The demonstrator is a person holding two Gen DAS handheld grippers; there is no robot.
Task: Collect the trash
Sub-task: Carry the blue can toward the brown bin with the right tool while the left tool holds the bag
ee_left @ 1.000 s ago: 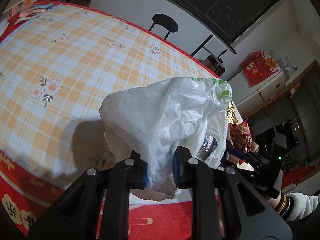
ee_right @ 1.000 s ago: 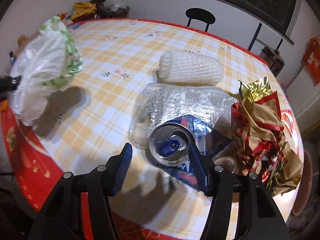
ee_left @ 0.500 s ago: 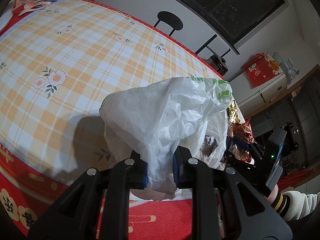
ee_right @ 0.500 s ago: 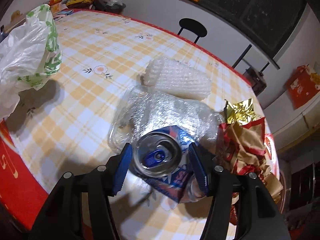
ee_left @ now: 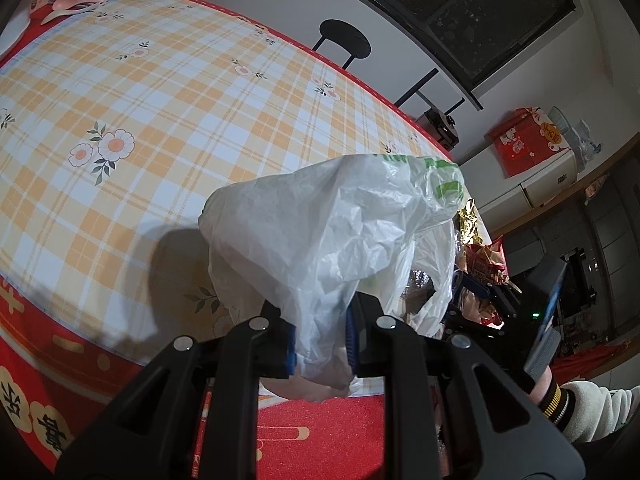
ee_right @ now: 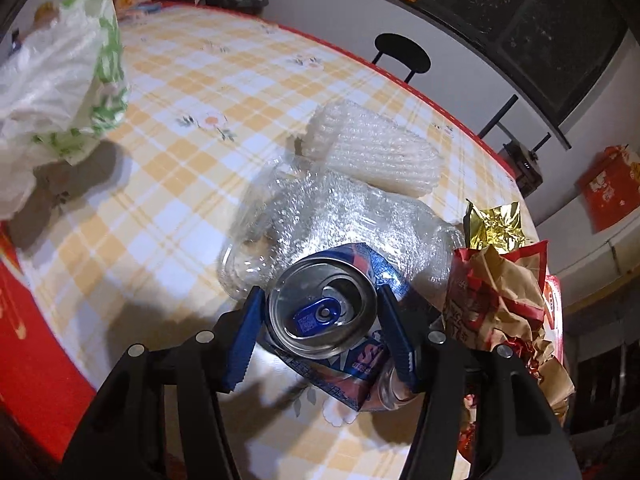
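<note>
The right gripper (ee_right: pixel 322 334) brackets the can (ee_right: pixel 324 312), jaws at both sides; whether the pads grip it cannot be told. The can's long axis points toward the camera, top end nearest. The plastic bag (ee_left: pixel 336 240), pinched shut-jawed in the left gripper (ee_left: pixel 320 346), hangs far left of the can. The bag's opening is hidden.

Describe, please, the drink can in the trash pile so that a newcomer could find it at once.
On the orange-checked tablecloth, look at the litter heap near the edge. The crushed blue and silver aluminium can sits in front of the clear bubble wrap and left of the crumpled red and brown paper wrapper, between the fingers of the right gripper. It alone is metal, with a blue pull tab.
</note>
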